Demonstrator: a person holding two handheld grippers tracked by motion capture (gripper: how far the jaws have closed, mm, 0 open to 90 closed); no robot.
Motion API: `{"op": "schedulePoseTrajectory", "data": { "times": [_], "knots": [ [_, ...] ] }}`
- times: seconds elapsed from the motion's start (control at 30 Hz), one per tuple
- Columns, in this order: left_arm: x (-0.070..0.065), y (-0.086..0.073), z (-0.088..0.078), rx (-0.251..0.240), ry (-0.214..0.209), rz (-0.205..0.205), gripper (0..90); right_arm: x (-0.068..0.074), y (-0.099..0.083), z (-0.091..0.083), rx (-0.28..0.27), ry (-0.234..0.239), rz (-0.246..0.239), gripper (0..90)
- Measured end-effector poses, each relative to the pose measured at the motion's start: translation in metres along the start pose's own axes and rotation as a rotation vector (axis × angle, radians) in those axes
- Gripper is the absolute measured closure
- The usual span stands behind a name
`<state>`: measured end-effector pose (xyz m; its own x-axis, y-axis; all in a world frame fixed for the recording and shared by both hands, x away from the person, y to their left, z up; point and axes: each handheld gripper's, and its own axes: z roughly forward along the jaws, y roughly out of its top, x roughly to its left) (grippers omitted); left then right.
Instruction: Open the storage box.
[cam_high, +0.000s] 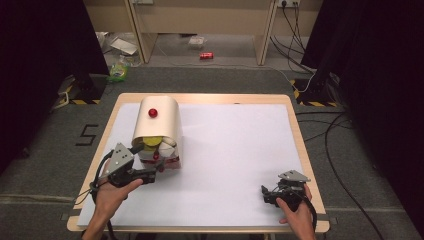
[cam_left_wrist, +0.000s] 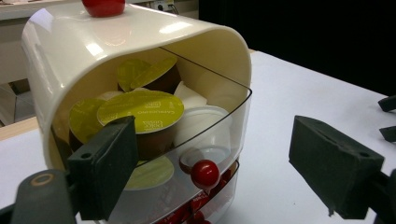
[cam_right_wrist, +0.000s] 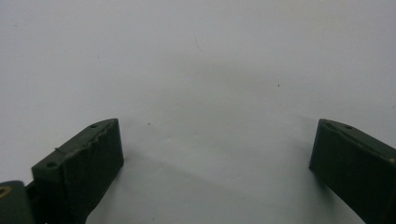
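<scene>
A cream capsule holder (cam_high: 156, 121) with a red knob (cam_high: 153, 113) on its curved lid stands at the table's left. Its clear drawer (cam_left_wrist: 219, 140) is pulled out and holds several coffee capsules with yellow-green lids (cam_left_wrist: 140, 109) and white ones; the drawer's small red knob (cam_left_wrist: 204, 173) faces me. My left gripper (cam_high: 156, 172) is open, its jaws on either side of the drawer front, not touching the knob. My right gripper (cam_high: 266, 192) is open over the white sheet (cam_right_wrist: 196, 70) near the front right, with nothing between its jaws.
The white sheet (cam_high: 235, 150) covers the wooden table (cam_high: 295, 125). Beyond the table lie cables (cam_high: 330, 130), a red can (cam_high: 206, 56) and litter on the floor, with dark curtains at both sides.
</scene>
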<state>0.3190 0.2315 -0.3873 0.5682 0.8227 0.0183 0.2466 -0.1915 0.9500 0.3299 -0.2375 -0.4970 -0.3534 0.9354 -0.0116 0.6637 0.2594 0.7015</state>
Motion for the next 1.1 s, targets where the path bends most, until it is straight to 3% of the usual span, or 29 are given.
{"op": "schedulePoseTrajectory", "data": {
  "times": [0.23,0.57,0.73,1.1],
  "knots": [
    [0.0,0.0,0.002,0.008,-0.001,0.003,15.0,0.0,0.0,0.0,-0.002,-0.001,-0.004,2.8],
    [-0.003,0.007,-0.003,0.077,0.011,0.018,15.1,0.0,0.0,0.0,-0.002,-0.001,-0.004,2.8],
    [-0.006,0.007,-0.009,0.095,-0.008,0.012,15.1,0.0,0.0,0.0,-0.001,-0.002,-0.003,2.8],
    [-0.014,0.0,-0.02,0.079,-0.019,-0.006,15.1,0.0,0.0,0.0,-0.002,-0.001,-0.003,2.8]
  ]
}}
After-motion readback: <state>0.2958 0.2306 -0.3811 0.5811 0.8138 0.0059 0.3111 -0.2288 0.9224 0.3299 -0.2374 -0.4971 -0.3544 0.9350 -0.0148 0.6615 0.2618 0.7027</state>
